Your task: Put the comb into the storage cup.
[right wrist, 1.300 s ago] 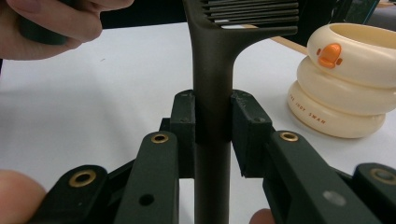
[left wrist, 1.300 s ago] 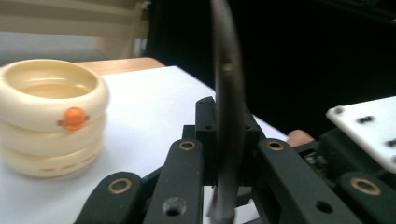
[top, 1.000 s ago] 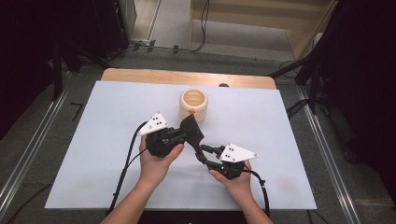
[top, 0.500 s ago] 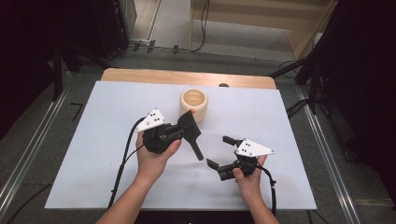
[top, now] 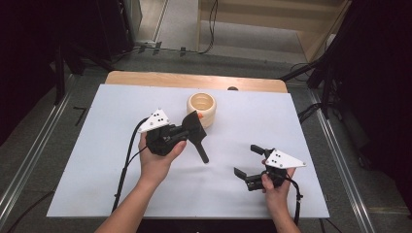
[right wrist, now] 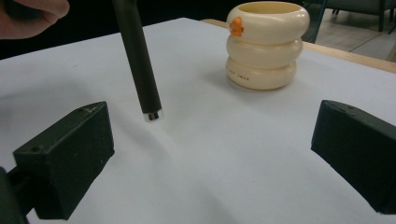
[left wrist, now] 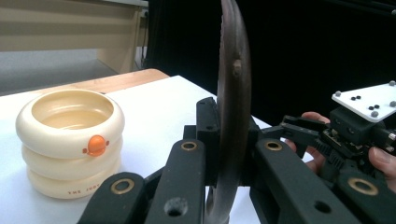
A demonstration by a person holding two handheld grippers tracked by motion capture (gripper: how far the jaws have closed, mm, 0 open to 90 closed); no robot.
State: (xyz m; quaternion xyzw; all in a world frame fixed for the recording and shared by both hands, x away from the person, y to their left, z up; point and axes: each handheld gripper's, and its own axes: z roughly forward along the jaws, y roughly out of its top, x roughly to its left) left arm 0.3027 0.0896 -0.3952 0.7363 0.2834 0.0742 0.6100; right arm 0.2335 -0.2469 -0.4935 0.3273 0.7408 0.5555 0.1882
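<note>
The left claw (top: 192, 130) is clamped on the flat head of a dark, long-handled spatula (left wrist: 232, 116), held edge-up just beside the cream ringed holder cup (top: 201, 108) on the white counter (top: 97, 145). The right claw (top: 248, 160), well apart, is spread wide and empty. The grasp is judged done; placing into the cup is left.

On the desk (top: 87, 160) the ringed holder (top: 202, 108) stands toward the far edge, near the middle. The spatula (top: 196, 137) lies just at its 6 o'clock, handle running toward 5 o'clock. The left gripper (top: 190, 130) sits at the holder's 7 o'clock; the right gripper (top: 248, 160) is well apart at its 5 o'clock.
</note>
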